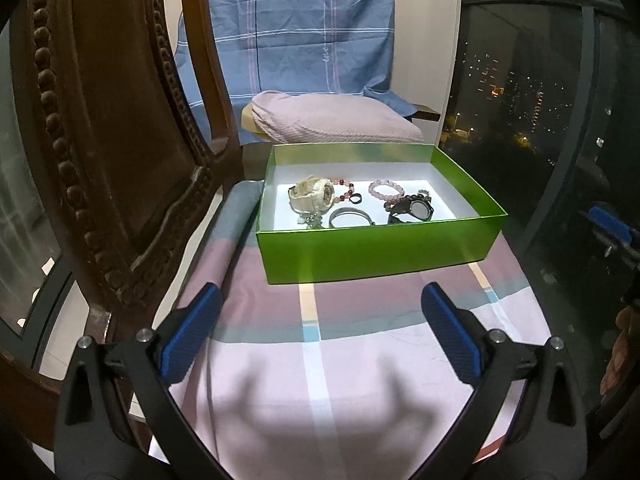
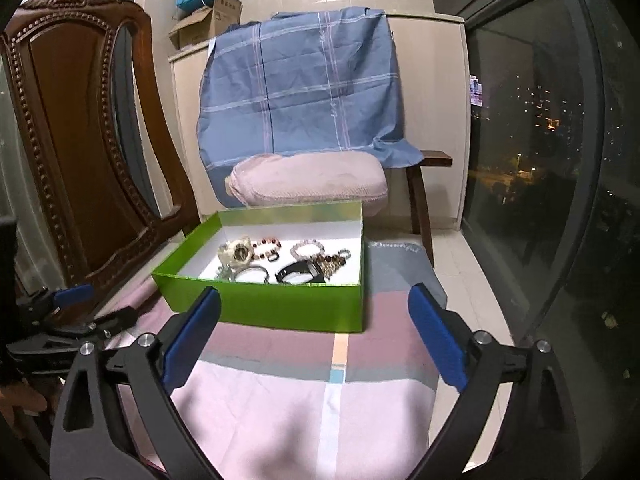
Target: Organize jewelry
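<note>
A green box with a white inside stands on a pink and grey checked cloth. In it lie a cream watch, a pink bead bracelet, a red bead bracelet, a small dark ring, a metal bangle and a black watch. My left gripper is open and empty, just short of the box's near wall. In the right wrist view the box holds the same jewelry. My right gripper is open and empty at the box's near wall.
A carved wooden chair back stands close on the left, also in the right wrist view. Behind the box is a pink cushion and a blue cloth draped over a bench. A dark window lies to the right.
</note>
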`<state>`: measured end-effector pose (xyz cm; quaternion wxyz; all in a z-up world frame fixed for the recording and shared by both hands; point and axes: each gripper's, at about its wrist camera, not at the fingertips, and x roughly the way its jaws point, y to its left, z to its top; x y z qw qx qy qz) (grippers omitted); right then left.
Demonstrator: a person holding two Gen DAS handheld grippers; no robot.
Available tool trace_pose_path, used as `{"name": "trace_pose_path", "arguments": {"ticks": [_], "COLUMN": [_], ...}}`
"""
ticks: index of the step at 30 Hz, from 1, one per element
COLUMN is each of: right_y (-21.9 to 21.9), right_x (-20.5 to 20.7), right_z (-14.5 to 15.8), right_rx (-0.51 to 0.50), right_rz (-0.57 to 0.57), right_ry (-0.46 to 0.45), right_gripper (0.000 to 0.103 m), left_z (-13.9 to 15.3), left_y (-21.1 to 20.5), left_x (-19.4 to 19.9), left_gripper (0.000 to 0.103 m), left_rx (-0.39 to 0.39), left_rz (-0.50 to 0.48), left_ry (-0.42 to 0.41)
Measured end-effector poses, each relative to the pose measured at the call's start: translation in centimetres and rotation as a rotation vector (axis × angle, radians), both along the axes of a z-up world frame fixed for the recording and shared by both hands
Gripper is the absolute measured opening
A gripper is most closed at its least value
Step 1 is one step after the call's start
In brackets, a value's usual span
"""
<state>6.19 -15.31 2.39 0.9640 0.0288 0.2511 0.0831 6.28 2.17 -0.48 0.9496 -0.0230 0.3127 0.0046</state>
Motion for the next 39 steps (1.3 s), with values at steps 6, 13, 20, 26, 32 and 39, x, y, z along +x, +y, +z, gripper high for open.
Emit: {"name": "trace_pose_path", "arguments": {"ticks": [6, 13, 20, 26, 32, 39], "right_y": [0.8, 0.4, 0.6, 0.6, 0.7, 0.9], "right_x": [-0.7, 0.1, 0.1, 0.1, 0.3, 0.4], "right_z": [-0.7, -1.6, -1.7, -1.8, -1.9, -2.0], "right_rx": [-0.034, -0.037, -0.043, -0.046, -0.047, -0.050], "right_rz": [-0.016, -0.043, -0.035, -0.035, -0.035, -0.032], "right_ry": [0.037, 0.095, 0.097, 0.097, 0.101, 0.103], "right_gripper": [0.100, 0.100, 0.100, 0.100, 0.100, 0.100], "left_z": [0.1, 0.5, 0.7, 0.8, 1.0, 1.0], "left_y": [0.1, 0.8, 1.4, 1.0, 0.7, 0.6], "left_x": [0.2, 0.4, 0.5, 0.3, 0.0, -0.1], "left_gripper": [0.099, 0.099, 0.099, 0.099, 0.099, 0.099], "left_rx": [-0.017, -0.036, -0.050, -0.030, -0.024, -0.015], "left_rz": [0.008, 0.068, 0.100, 0.085, 0.080, 0.088], "left_ry": [0.011, -0.002, -0.005, -0.017, -0.020, -0.027]}}
